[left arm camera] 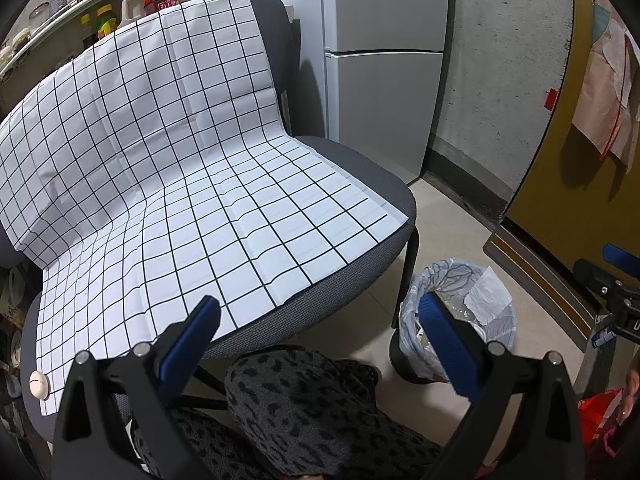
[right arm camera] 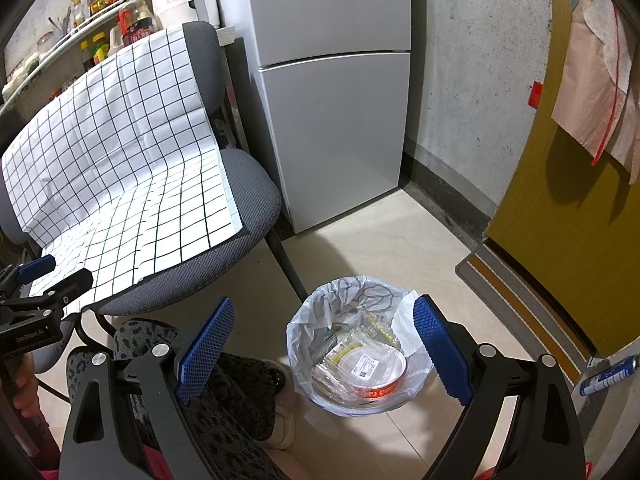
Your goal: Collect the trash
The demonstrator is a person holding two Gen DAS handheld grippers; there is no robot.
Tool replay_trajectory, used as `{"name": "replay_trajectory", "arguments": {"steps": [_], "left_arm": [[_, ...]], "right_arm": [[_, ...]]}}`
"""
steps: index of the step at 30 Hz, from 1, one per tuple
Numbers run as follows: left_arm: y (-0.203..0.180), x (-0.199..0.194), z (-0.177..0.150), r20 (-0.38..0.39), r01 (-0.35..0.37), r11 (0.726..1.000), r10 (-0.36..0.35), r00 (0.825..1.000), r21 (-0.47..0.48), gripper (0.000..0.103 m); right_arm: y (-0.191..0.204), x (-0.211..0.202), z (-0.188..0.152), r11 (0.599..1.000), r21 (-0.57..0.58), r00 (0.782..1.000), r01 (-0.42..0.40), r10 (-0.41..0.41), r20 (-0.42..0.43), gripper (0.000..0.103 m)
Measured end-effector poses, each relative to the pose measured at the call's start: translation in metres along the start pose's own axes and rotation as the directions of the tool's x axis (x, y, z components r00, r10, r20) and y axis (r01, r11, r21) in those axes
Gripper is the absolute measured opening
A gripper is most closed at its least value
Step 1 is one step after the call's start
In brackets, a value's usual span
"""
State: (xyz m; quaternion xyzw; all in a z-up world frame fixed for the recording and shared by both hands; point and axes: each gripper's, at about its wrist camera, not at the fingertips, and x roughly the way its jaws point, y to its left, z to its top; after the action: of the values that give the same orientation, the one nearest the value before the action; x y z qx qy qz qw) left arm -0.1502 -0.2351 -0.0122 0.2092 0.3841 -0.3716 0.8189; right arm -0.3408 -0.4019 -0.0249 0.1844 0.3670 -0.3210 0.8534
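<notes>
Translucent plastic lines the small round trash bin (right arm camera: 360, 364) on the pale tiled floor (right arm camera: 392, 248), its pale blue-grey liner folded out over the rim. Inside, in your right wrist view, lies a heap of clear plastic packaging (right arm camera: 340, 356) with yellow bits showing through, and a round white tub with a red band and a white printed label (right arm camera: 376, 372) on top (the label's print is too small to read). A white sheet of paper or plastic (right arm camera: 408, 320) drapes over the bin's right rim.

Your right gripper (right arm camera: 324, 352) hangs above the bin with its blue ribbed pads spread wide and nothing between them; the bin shows in the gap. Your left gripper (left arm camera: 320, 344) is likewise wide apart and empty, pointing over the near edge of the grey fabric chair (left arm camera: 360, 276), with the bin low and to the right of it.

A white sheet with a black grid (left arm camera: 180, 184) covers the chair's seat and back; nothing lies on it in either view. At the chair's near left edge sits a small cream round object (left arm camera: 38, 384). To the right of the chair stands a grey two-door fridge (right arm camera: 332, 92); a mustard-yellow door (right arm camera: 568, 208) closes off the right side. Your dark spotted trouser leg (left arm camera: 304, 412) fills the near foreground. A blue and white tube (right arm camera: 608, 374) lies on the floor at far right.
</notes>
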Motion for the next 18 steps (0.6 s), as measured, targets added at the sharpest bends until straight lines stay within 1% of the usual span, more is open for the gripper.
{"name": "replay_trajectory", "arguments": {"steps": [6,14,18], "left_arm": [[0.0013,0.0006,-0.0007,-0.001,-0.002,1.0,0.002,1.0,0.002,0.096],[0.0025,0.0005,-0.0022,0.006,-0.023,1.0,0.023,1.0,0.012,0.096],[0.0081,0.003,-0.0018,-0.011,-0.014,1.0,0.014,1.0,-0.009,0.096]], "right_arm": [[-0.0006,0.0006,0.0004,1.0,0.0,1.0,-0.001,0.001,0.0,0.09],[0.0009,0.0003,-0.0018,1.0,0.002,1.0,0.001,-0.001,-0.003,0.09],[0.0026,0.0015,-0.0025,1.0,0.0,1.0,-0.001,0.001,-0.003,0.09]]}}
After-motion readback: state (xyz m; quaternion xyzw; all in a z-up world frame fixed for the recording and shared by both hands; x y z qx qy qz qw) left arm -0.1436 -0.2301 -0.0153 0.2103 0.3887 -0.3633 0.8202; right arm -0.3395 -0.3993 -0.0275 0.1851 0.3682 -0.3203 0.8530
